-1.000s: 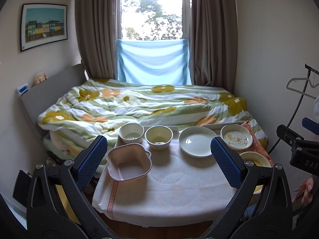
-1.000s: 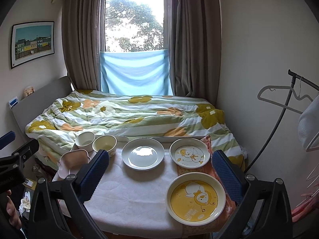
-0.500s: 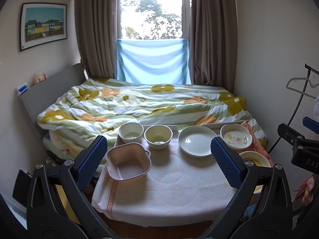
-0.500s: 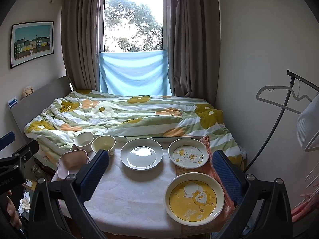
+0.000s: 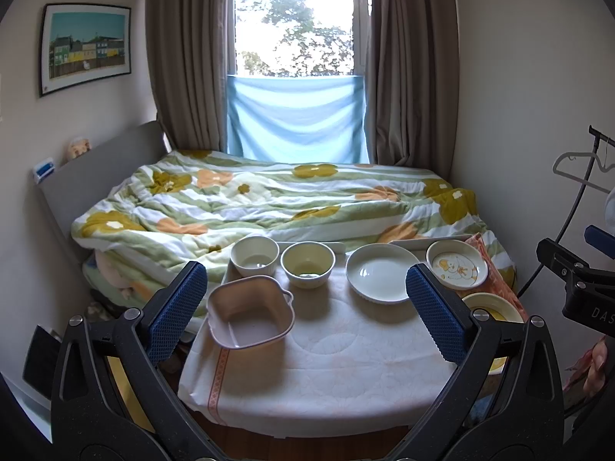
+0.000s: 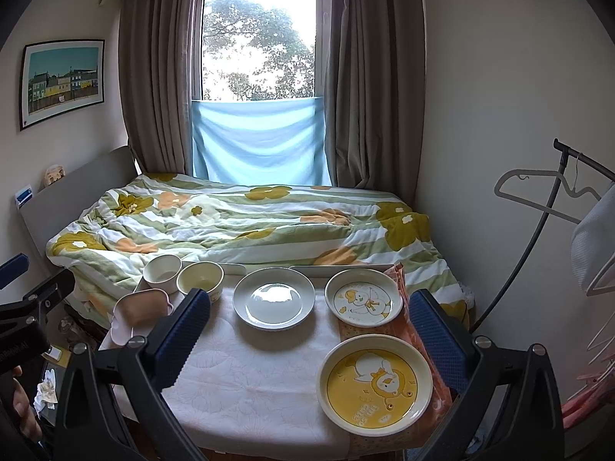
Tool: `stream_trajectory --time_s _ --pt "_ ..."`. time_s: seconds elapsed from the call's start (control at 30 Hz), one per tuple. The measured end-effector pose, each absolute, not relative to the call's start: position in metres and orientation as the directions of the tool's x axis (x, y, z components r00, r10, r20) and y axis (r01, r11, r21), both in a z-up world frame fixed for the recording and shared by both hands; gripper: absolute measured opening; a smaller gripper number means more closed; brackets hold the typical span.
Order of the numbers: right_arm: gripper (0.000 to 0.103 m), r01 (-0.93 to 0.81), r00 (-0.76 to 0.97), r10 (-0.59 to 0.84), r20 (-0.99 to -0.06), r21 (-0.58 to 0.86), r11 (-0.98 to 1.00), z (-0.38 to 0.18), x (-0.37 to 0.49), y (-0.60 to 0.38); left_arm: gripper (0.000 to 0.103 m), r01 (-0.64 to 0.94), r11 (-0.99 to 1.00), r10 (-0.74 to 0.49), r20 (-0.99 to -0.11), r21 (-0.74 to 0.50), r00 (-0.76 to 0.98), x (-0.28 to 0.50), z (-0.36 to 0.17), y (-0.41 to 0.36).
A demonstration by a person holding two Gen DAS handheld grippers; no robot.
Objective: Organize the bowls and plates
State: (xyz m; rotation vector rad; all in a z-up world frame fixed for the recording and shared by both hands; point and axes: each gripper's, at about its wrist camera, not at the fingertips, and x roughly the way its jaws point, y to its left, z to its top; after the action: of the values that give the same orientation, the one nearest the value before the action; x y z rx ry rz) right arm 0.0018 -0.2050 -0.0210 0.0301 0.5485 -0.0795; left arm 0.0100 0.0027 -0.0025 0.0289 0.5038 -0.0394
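Both tools are held up in front of the surface (image 5: 346, 353), which has a white cloth on it. The left hand-held gripper (image 5: 305, 309) is wide open and holds nothing. The right hand-held gripper (image 6: 307, 330) is wide open too, with nothing between its blue pads.

The plain white plate (image 6: 273, 298) sits near the middle of the surface, toward the bed (image 6: 238, 223). In the right view it lies between the two fingers and a bit farther away than their tips, not touching them.

Left of the white plate are two round bowls side by side: a cream bowl (image 5: 307, 264) just beside the plate, then a white bowl (image 5: 254, 256). In front of the white bowl, nearer the camera, is a pink square bowl (image 5: 250, 317). In the left view the pink square bowl sits just beside the left finger's pad.

Right of the white plate is a small duck plate (image 6: 364, 302). In front of the small duck plate is a big yellow plate (image 6: 374, 383), lying just beside the right finger in the right view. Both duck plates rest on an orange cloth (image 6: 403, 288).
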Motion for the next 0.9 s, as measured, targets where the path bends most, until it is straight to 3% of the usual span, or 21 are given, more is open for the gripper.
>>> stream_trajectory --time_s 0.63,0.9 --pt "0.103 0.083 0.853 -0.072 -0.517 -0.003 0.997 -0.021 0.003 -0.214 0.103 0.023 1.000 -0.013 -0.472 0.015 0.882 0.014 -0.001 0.011" --pt "0.103 0.153 0.796 -0.122 -0.593 0.001 0.988 -0.035 0.005 -0.234 0.103 0.112 0.993 -0.080 -0.561 0.023 0.824 0.053 -0.012 -0.009"
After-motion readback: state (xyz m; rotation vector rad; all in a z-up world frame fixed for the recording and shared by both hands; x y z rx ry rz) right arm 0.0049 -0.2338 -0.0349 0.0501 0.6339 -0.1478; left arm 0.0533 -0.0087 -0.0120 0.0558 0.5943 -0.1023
